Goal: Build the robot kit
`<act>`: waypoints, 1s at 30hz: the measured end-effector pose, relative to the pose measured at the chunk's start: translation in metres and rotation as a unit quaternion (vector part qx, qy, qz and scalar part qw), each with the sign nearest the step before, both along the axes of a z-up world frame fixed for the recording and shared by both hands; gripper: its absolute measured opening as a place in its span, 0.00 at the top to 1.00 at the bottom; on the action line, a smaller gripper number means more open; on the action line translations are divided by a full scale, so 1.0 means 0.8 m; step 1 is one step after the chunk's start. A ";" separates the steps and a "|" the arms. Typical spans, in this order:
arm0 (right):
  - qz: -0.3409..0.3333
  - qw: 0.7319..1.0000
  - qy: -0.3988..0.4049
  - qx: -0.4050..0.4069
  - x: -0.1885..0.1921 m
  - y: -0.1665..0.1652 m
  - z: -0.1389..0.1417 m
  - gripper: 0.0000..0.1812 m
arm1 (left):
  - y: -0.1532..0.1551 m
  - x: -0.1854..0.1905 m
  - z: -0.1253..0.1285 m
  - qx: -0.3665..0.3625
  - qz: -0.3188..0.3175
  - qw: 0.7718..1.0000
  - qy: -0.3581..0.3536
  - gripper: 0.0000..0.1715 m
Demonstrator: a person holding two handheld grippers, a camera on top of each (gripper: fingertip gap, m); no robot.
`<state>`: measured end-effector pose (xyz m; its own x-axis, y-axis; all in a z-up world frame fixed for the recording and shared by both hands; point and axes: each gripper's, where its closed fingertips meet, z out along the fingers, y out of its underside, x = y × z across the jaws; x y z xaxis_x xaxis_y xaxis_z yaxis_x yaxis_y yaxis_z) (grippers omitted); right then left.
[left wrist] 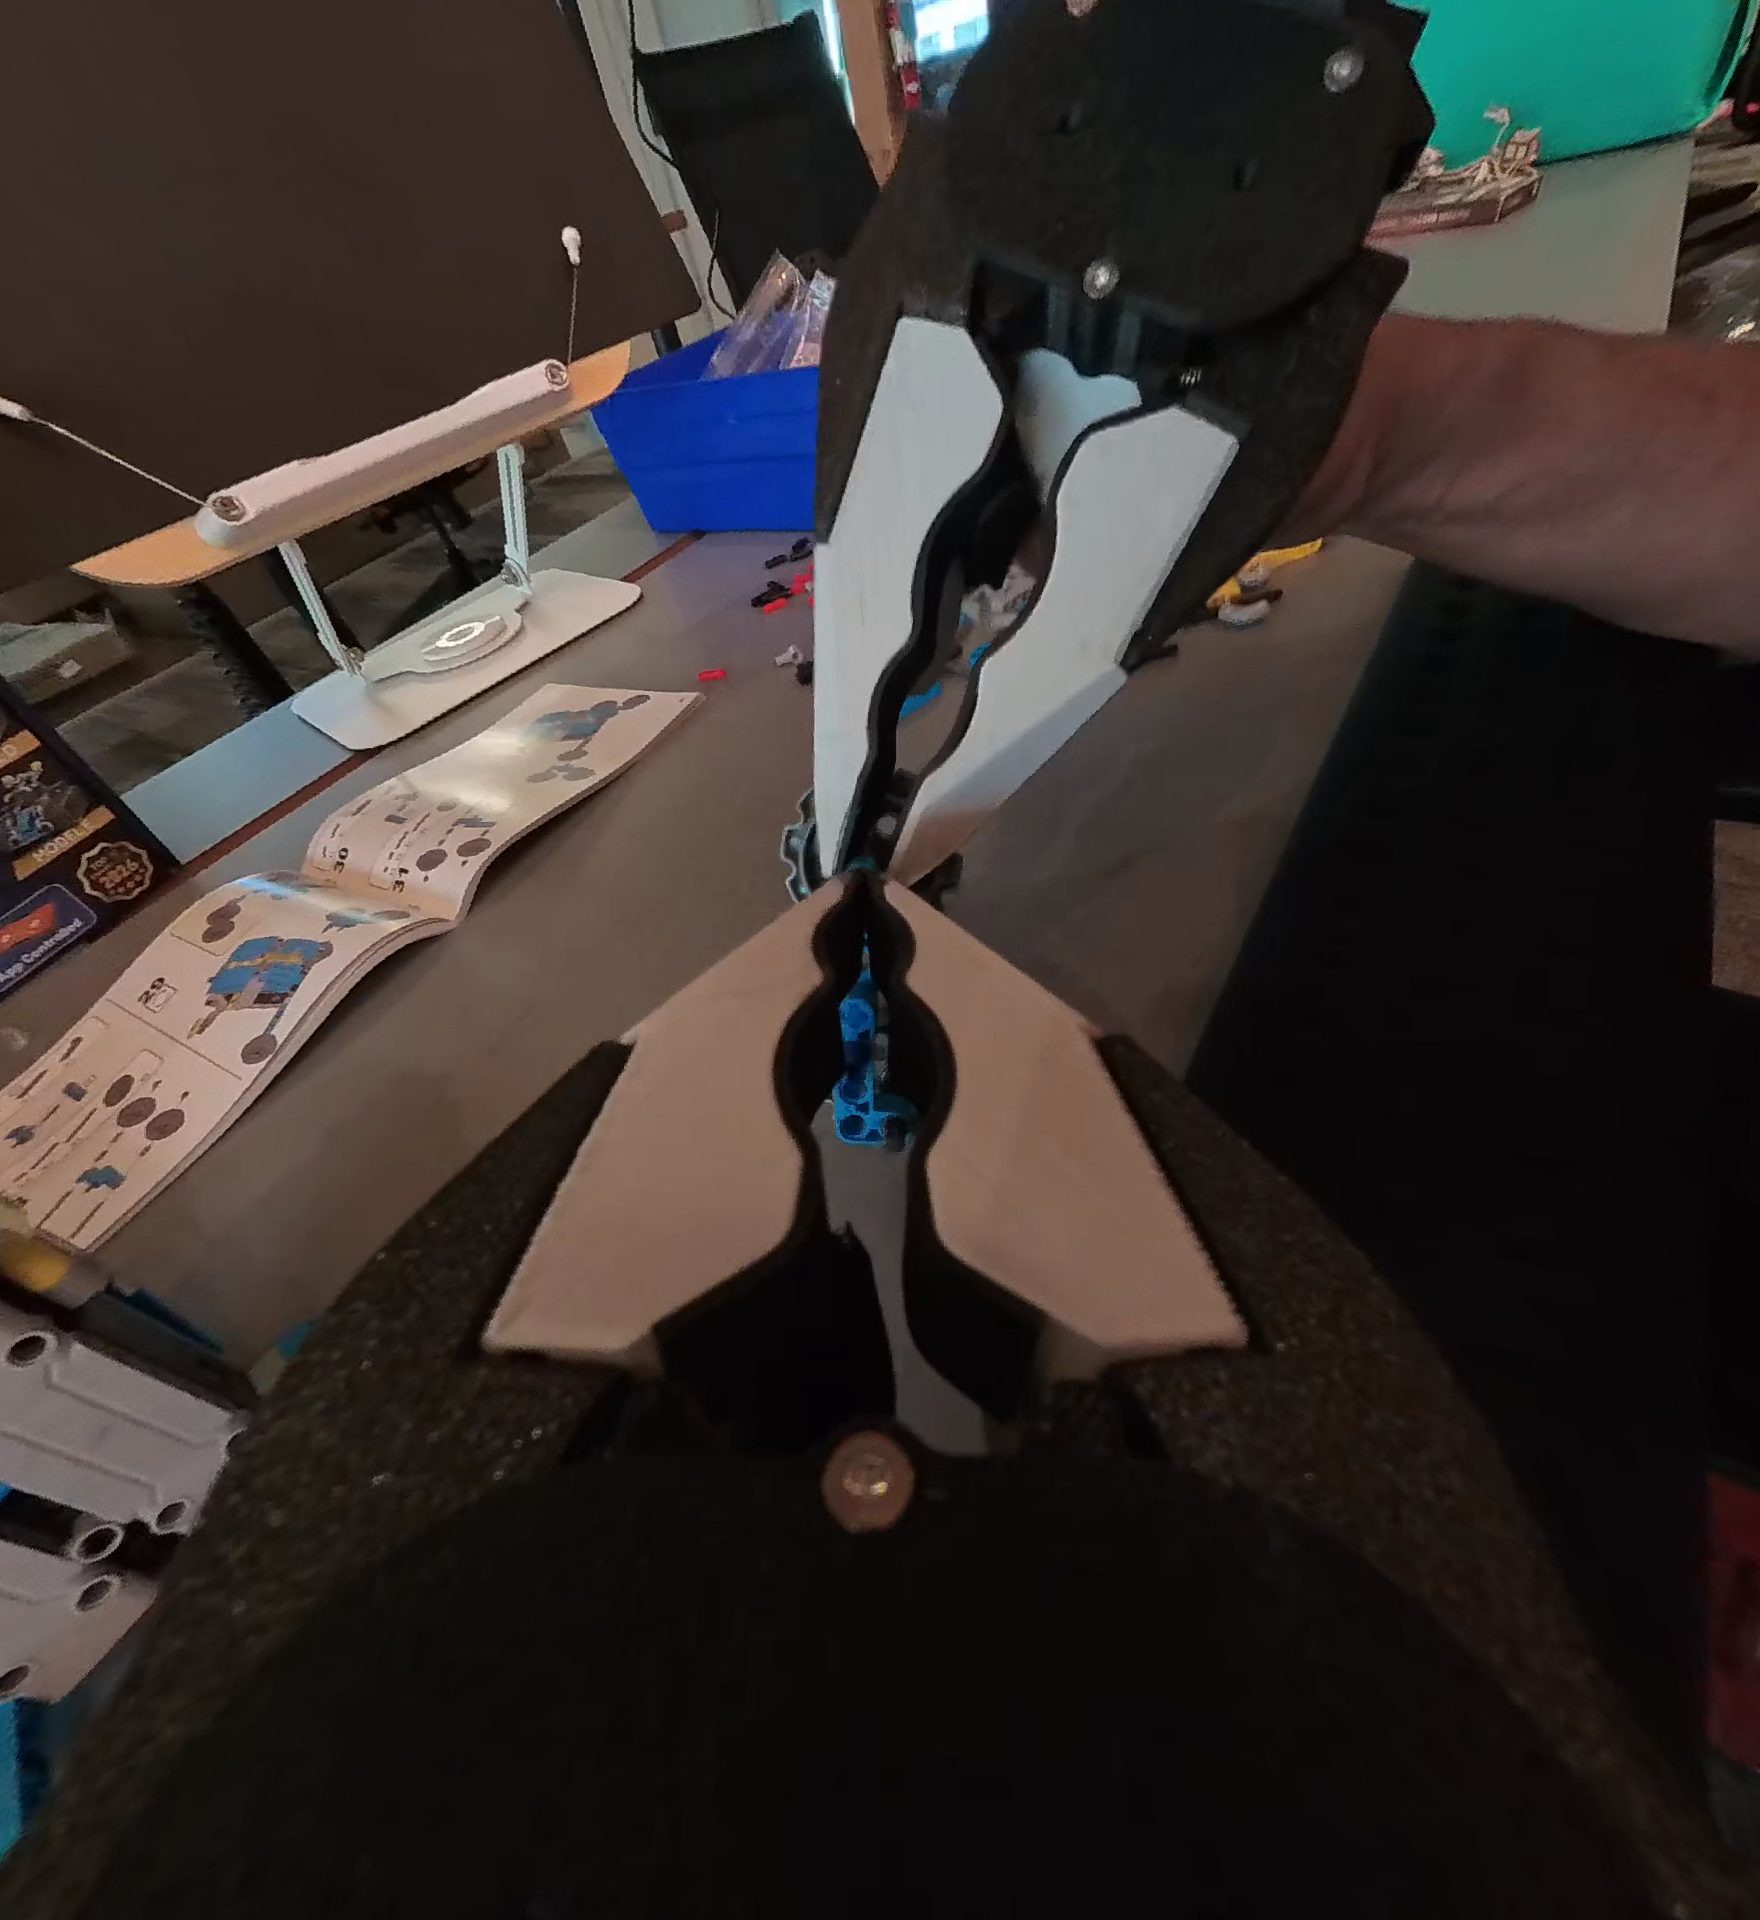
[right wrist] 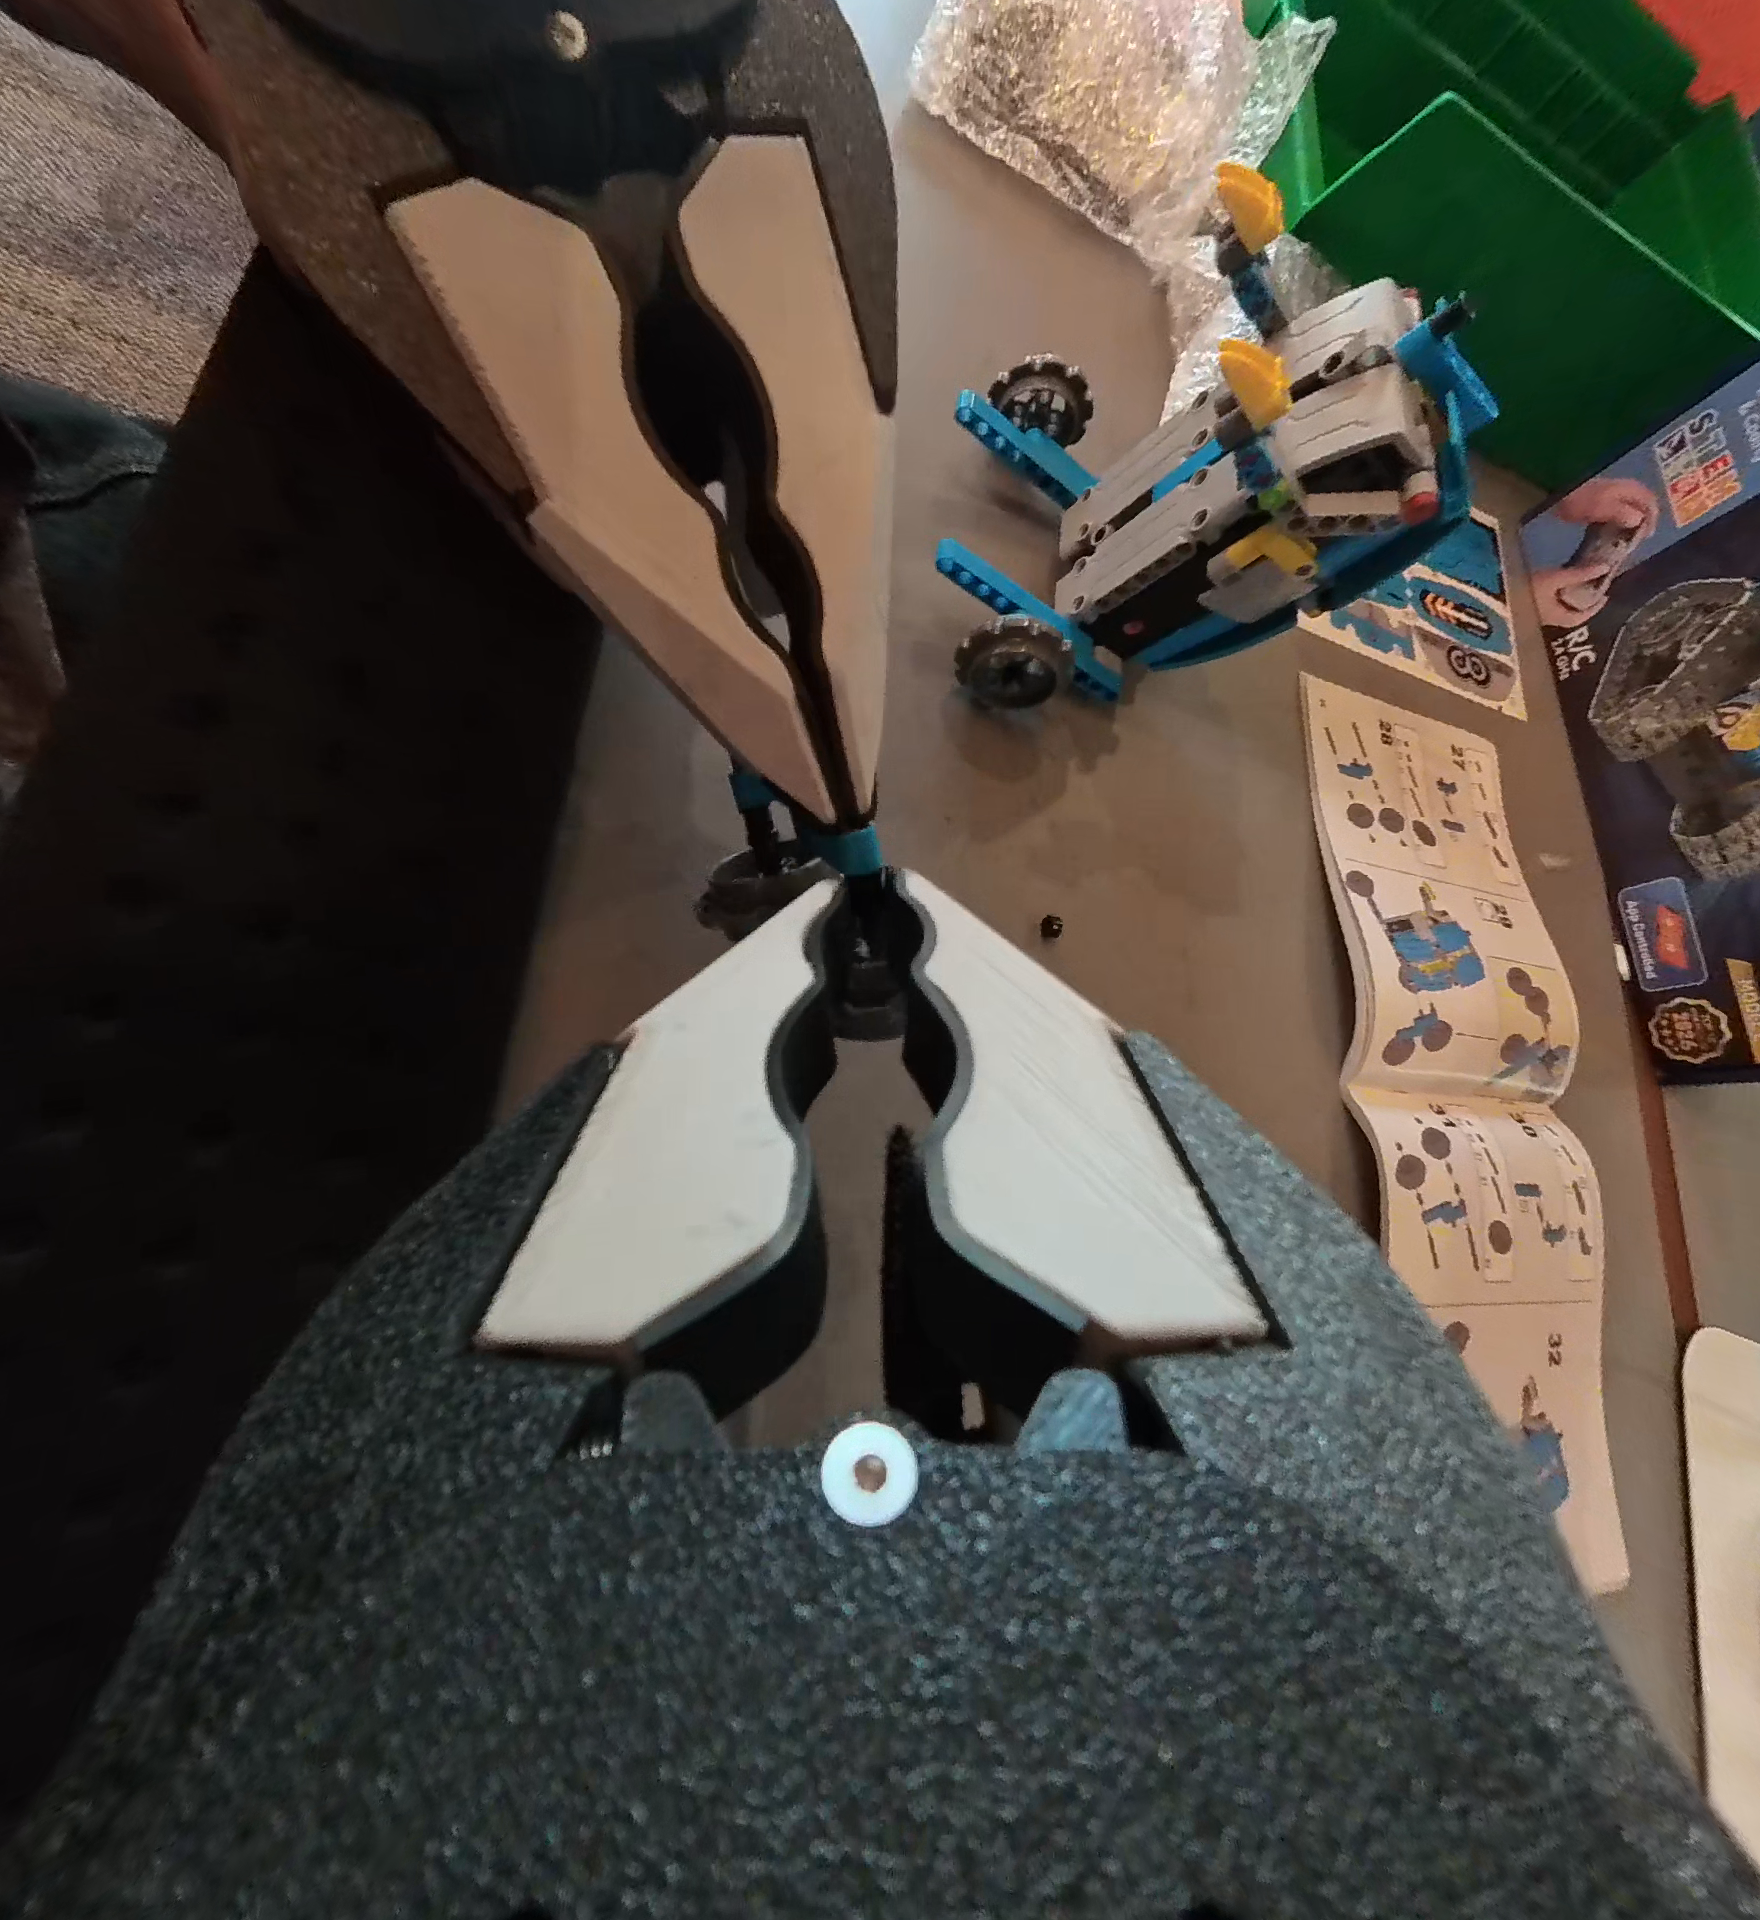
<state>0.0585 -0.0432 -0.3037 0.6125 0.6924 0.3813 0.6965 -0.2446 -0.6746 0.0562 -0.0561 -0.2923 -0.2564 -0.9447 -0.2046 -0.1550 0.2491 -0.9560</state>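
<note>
Now tip to tip above grey worktop (right wrist: 1219,831): left tongs (left wrist: 860,894) clenched on small blue plastic beam piece (left wrist: 860,1039), right tongs (right wrist: 860,894) clenched on its dark axle end (right wrist: 860,966); long axis running between tips.

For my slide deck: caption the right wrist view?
Two grippers pinch a small blue-and-black brick axle piece beside a half-built brick vehicle.

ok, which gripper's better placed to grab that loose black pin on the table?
Right, probably. The black pin lies just beside the right gripper; the left wrist view doesn't show it. Both are shut on the small assembly, though.
</note>
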 end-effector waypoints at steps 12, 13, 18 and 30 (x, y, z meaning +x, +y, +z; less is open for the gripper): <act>-0.003 1.000 -0.015 -0.003 -0.002 -0.002 -0.003 0.98 | -0.002 -0.003 -0.001 0.020 0.003 1.000 -0.003 1.00; -0.004 1.000 -0.017 0.001 -0.001 -0.001 -0.003 0.98 | -0.001 -0.003 0.000 0.018 0.005 1.000 -0.004 1.00; 0.014 1.000 0.010 0.014 -0.004 -0.003 0.005 0.97 | 0.008 -0.006 0.012 -0.040 -0.004 0.999 -0.014 0.86; 0.007 0.990 0.137 0.023 -0.008 0.001 0.022 0.96 | 0.006 -0.008 0.006 0.023 0.010 1.000 -0.013 0.95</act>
